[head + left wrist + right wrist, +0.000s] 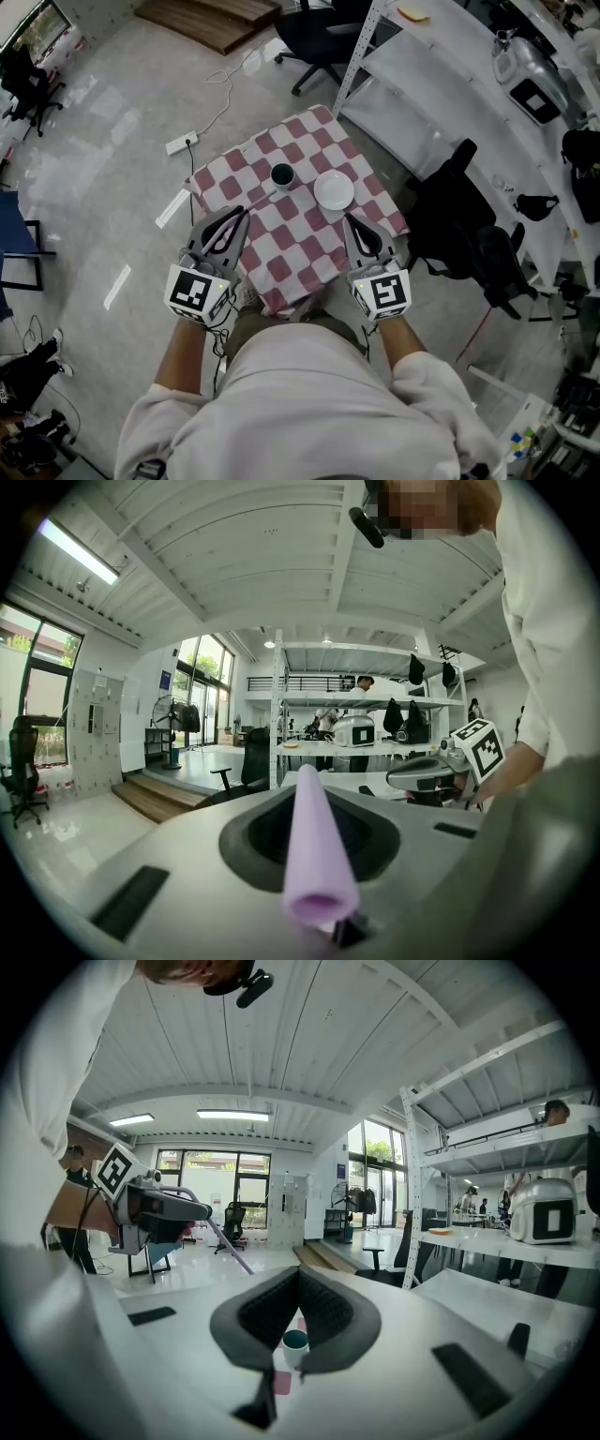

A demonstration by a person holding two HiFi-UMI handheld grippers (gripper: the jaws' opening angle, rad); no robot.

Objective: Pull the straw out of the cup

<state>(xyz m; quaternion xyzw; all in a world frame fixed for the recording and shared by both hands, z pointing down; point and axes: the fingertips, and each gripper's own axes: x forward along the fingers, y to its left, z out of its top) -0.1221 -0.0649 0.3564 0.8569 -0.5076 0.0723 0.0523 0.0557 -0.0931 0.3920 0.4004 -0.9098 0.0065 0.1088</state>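
Observation:
A dark teal cup (282, 175) stands on the red-and-white checked table (309, 244); no straw shows in it. The right gripper view shows the cup (295, 1340) through the gap behind its jaws. My left gripper (240, 217) hovers over the table's near left edge, shut on a lilac straw (317, 855) that runs along its jaws (307, 794) and sticks out past the tips. In the right gripper view the straw (225, 1241) slants down from the left gripper (155, 1208). My right gripper (351, 223) hangs over the near right edge, its fingertips (298, 1271) touching, holding nothing.
A white plate (334, 190) lies right of the cup. A white shelving rack (450, 84) and black office chairs (469, 234) stand to the right of the table. A power strip with its cable (182, 142) lies on the floor at the left, near a wooden platform (211, 19).

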